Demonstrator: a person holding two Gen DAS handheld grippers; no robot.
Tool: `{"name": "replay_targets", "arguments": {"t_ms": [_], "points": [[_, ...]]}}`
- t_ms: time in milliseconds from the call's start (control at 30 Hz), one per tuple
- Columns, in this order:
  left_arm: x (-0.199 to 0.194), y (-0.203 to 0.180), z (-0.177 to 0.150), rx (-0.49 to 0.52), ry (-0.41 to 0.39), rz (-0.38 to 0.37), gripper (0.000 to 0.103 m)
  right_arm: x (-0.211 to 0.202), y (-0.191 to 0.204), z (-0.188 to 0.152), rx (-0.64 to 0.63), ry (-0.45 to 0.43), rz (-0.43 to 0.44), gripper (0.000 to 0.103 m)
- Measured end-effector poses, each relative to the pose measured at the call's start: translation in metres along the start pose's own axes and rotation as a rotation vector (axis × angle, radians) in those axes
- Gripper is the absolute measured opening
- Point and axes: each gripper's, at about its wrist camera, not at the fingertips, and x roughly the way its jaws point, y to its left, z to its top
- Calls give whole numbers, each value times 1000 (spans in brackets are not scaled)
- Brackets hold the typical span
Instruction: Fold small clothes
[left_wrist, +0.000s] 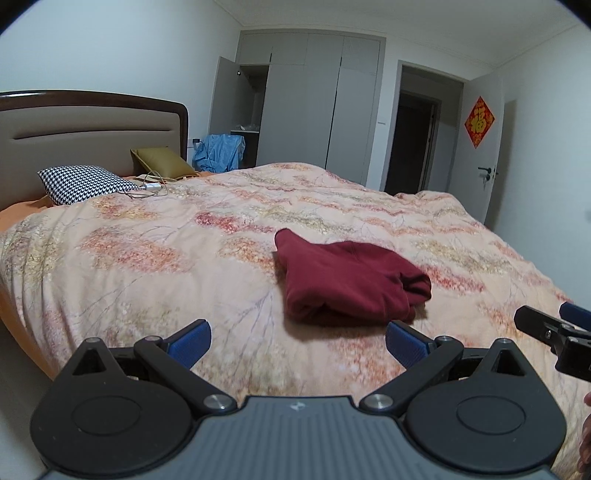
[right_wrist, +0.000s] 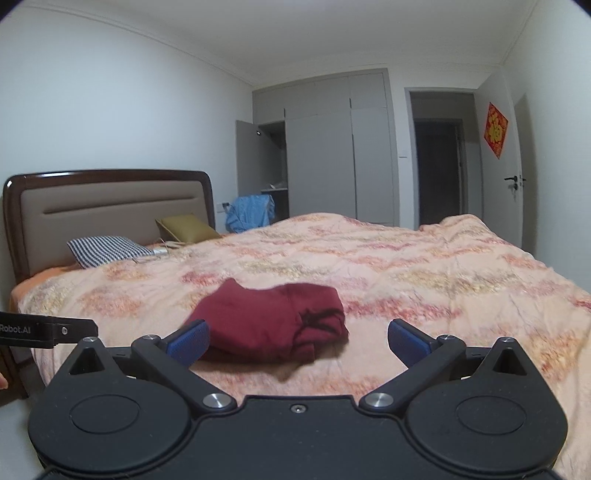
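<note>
Both claws — left claw (left_wrist: 298, 343), right claw (right_wrist: 298, 341) — hover level, spread wide and empty, near folded maroon garment (left_wrist: 347, 280).

- A bedroom in a home.
- A wide bed (left_wrist: 155, 258) fills most of the room, covered by a peach flowered quilt (left_wrist: 332, 199).
- A padded headboard (left_wrist: 92, 133) with a dark wood frame stands at the far left, with a checked pillow (left_wrist: 81, 182) and an olive cushion (left_wrist: 162, 160) before it.
- A grey built-in wardrobe (left_wrist: 310, 99) lines the far wall, one door open.
- At the far right, an open white door (left_wrist: 491, 147) bears a red paper decoration (left_wrist: 479, 121).
</note>
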Motion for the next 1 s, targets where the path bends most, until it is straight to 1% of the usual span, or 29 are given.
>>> {"name": "replay_targets", "arguments": {"t_ms": [233,1000], "points": [[0,1,-8,-8,22,-5,103,1,2,-7,3,25,-12,102],[5,1,-8,-6,48,-5,103,8,1,-11,14,61,-11,102]]}}
